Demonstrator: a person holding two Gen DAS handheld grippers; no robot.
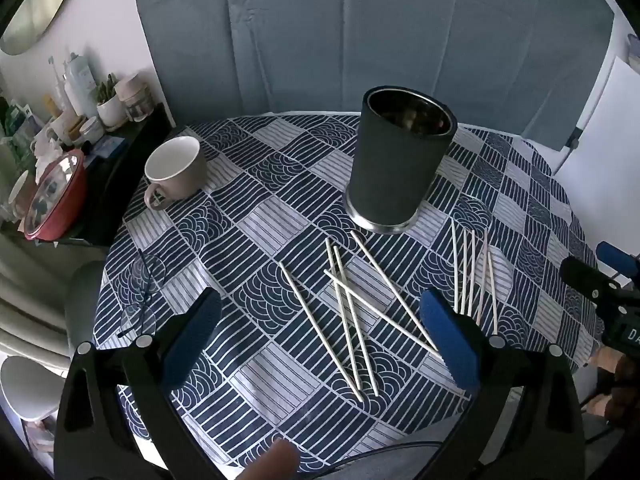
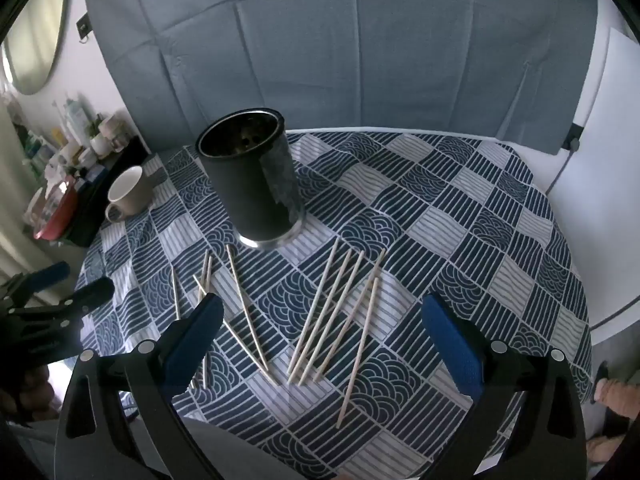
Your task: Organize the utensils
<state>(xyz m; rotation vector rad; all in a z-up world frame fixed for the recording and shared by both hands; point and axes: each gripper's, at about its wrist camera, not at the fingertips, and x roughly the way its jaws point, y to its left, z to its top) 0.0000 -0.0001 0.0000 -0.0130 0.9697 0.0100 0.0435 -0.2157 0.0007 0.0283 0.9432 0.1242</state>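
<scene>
Blue-and-white patterned cloth covers the round table, with a grey-blue sheet hung behind it. We see a tall dark holder standing upright near the middle of the table, its shiny inside facing us. In front of it lie two groups of pale chopsticks, all flat on the cloth: a crossed pile toward the left, and a neater, roughly parallel set to the right of it, well apart from the holder. A beige mug sits off to the left of the holder (handle turned toward us), and a pair of glasses rests near the table's left edge.

Our left claw hovers above the crossed pile, spread wide and gripping nothing. Our right claw hangs over the parallel set, likewise spread wide and bare. A cluttered side shelf stands beyond the mug.
</scene>
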